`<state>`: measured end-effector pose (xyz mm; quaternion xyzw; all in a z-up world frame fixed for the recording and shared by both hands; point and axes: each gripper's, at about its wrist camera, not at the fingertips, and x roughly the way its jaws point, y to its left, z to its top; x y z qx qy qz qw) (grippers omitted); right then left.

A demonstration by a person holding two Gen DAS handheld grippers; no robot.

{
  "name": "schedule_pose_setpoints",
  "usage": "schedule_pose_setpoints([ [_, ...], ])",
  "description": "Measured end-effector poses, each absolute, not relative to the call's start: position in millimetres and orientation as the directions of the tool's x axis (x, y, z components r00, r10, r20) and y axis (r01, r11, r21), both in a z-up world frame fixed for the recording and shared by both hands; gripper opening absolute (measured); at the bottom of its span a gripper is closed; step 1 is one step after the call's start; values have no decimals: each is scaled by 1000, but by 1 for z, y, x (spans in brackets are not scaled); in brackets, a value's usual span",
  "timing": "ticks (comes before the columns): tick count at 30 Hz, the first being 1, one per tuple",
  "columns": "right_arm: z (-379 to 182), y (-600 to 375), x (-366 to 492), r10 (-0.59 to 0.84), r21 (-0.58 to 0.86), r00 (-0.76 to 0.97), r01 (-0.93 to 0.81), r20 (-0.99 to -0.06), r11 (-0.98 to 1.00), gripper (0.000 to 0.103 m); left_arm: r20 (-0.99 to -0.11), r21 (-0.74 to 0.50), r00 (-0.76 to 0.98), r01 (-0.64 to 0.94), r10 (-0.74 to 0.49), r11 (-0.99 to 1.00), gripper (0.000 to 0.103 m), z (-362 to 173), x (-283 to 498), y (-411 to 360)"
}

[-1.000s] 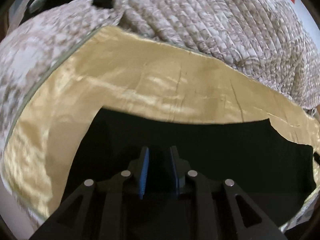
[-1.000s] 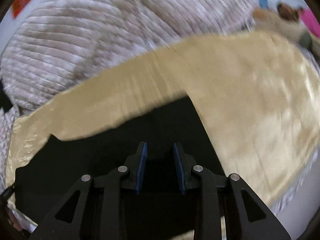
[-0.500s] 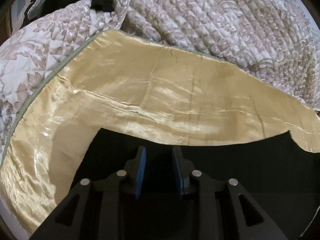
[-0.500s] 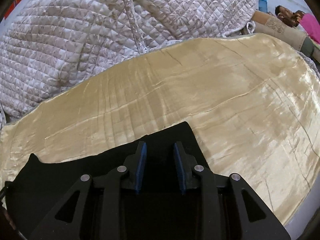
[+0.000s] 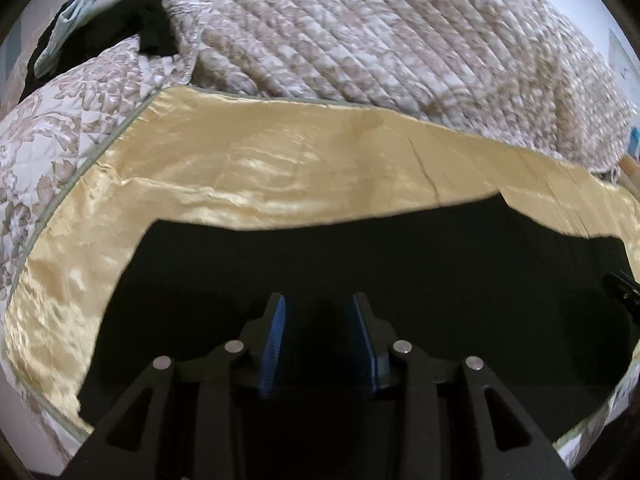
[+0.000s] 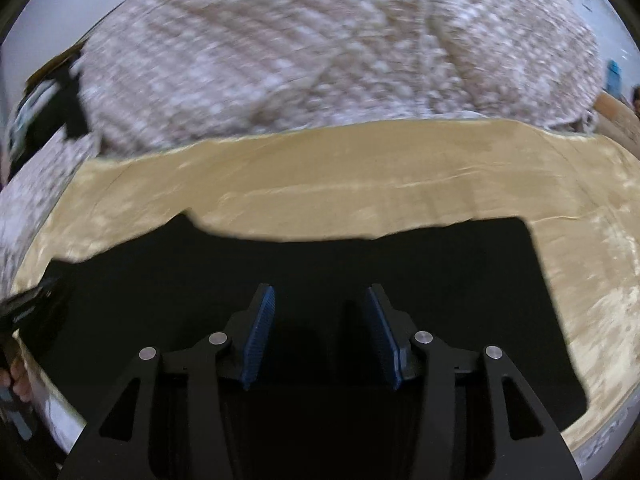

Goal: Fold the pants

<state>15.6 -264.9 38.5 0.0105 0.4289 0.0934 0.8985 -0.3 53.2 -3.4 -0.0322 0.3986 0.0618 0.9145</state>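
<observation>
Black pants (image 5: pixel 360 264) flat on gold sheet (image 5: pixel 248 168) near bed's front edge. Left tool (image 5: pixel 319 340), right tool (image 6: pixel 317 332): jaws opening wider than a second ago, pinching nothing, pants beneath. Judgement: cloth released, fold laid, next fold pending.

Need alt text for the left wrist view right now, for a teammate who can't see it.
Black pants lie flat on a shiny gold sheet, under the left gripper, whose jaws are opening with nothing pinched between them. A quilted floral bedspread is bunched behind.
</observation>
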Motion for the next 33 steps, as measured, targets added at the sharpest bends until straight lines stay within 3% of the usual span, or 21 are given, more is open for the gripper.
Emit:
schedule_pose_setpoints([
  [6,18,-242,0,188,69,568,-224,-802,972,48,-735,32,673,-98,90,995,42,-14,-6,42],
  [33,20,-226,-15,184,-1,611,-290,-770,957,58,-715,53,684,-152,143,987,48,-17,-24,54],
])
